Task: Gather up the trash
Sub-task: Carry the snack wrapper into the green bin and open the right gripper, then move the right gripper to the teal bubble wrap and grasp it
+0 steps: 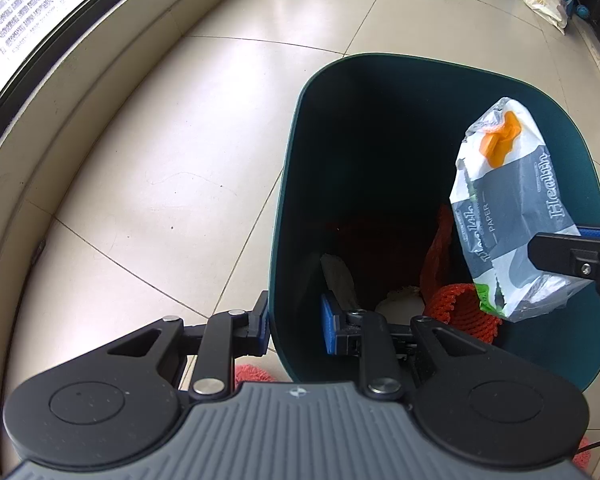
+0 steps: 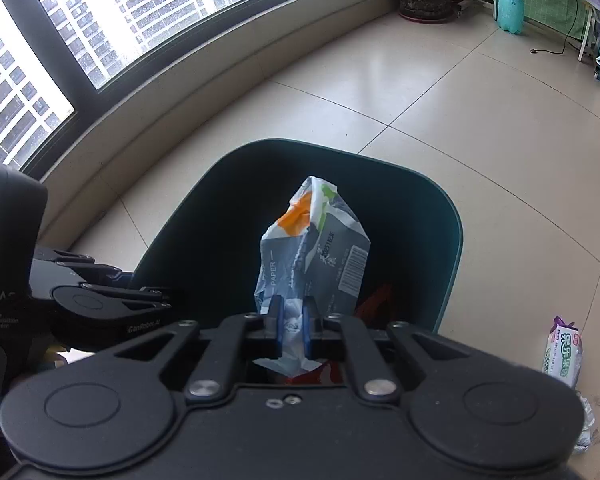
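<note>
Right hand-held gripper (image 2: 292, 330): clamped narrow on the tail of an empty tissue wrapper (image 2: 312, 248).
Left hand-held gripper (image 1: 296, 326): pinched on the near wall of the dark green bin (image 1: 288, 216).
Writing: "Health" and "PAPER" on the wrapper, plus a barcode.
Wrapper's lie: long axis ran away from the right gripper, orange patch at the far end, over the bin's mouth.
Inside the bin: orange mesh netting (image 1: 466, 312), white scraps.
Around: a purple wipes pack (image 2: 563, 354) lay on the tile floor (image 1: 160, 184), apart from the bin.

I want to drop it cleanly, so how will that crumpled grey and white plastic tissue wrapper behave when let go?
The crumpled grey and white plastic tissue wrapper looks empty and creased, so probably light and floppy. Hanging over the dark green bin, it may flutter rather than fall straight. The thin film could cling to the right tool.
</note>
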`<state>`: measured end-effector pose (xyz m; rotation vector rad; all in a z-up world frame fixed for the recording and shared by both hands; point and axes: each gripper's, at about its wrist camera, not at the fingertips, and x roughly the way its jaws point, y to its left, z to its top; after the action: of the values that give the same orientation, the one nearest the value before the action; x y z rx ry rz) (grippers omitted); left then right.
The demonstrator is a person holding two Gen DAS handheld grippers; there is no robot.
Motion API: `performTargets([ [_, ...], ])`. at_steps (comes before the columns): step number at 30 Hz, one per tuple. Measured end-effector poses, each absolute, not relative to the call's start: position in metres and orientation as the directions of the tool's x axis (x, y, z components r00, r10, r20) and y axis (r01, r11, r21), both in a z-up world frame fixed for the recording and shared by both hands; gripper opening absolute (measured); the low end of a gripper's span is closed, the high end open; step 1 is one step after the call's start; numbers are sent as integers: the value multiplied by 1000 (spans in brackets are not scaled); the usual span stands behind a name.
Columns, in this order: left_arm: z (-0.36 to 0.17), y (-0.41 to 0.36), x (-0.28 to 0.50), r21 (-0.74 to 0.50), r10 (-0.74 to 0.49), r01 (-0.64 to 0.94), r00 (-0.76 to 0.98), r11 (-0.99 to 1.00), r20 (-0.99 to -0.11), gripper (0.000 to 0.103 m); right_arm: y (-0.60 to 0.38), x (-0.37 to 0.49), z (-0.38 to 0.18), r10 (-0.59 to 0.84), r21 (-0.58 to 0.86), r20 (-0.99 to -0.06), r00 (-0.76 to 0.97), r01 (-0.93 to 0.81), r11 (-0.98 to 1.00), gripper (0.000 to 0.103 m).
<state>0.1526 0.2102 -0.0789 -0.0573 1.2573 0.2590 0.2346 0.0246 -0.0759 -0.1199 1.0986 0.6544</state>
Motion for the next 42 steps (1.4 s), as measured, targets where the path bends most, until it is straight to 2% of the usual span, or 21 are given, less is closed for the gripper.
performTargets([
  [13,-82,210,151,100,163,-224,286,969,-944,24,64,242,-117,322,145,-914,247,-542,828,8],
  [20,-81,210,151,97,161,-225,286,969,-945,24,68,244,-131,285,132,-934,215,-536,834,18],
  [25,-81,210,151,96,160,-227,285,969,-945,24,70,242,-128,297,139,-932,207,-551,823,22],
  [37,-80,210,151,96,158,-215,290,972,-944,24,35,227,-102,368,186,-903,220,-572,799,42],
  [42,-81,209,148,94,150,-190,302,977,-941,24,7,219,-75,400,191,-880,259,-576,794,51],
])
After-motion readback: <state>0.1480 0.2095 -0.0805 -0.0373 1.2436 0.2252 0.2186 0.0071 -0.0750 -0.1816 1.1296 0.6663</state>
